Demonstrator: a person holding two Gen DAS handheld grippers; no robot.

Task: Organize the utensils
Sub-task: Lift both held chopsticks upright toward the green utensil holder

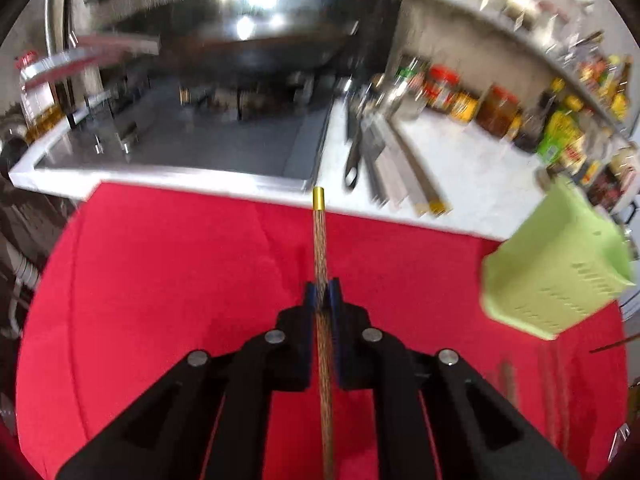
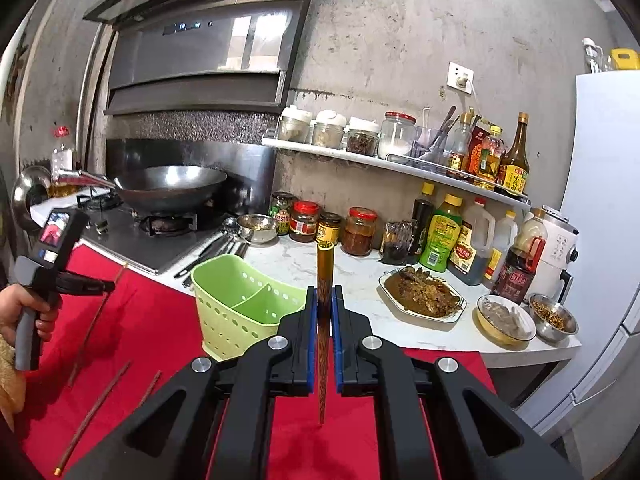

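Note:
My left gripper (image 1: 323,294) is shut on a brown chopstick (image 1: 319,236) with a gold tip, held above the red cloth (image 1: 180,280). The green utensil holder (image 1: 556,268) is to its right. My right gripper (image 2: 324,300) is shut on another brown chopstick (image 2: 325,268), upright, just right of the green holder (image 2: 244,304), whose two compartments look empty. In the right wrist view the left gripper (image 2: 106,286) is at the far left with its chopstick (image 2: 98,316). Two more chopsticks (image 2: 96,408) lie on the red cloth (image 2: 160,320).
A wok (image 2: 170,188) sits on the stove at the back left. Metal ladles (image 2: 216,246) lie on the white counter (image 2: 360,280). Sauce jars and bottles (image 2: 440,232), a plate of food (image 2: 422,292) and two bowls (image 2: 506,320) stand along the counter. A fridge (image 2: 600,200) is at the right.

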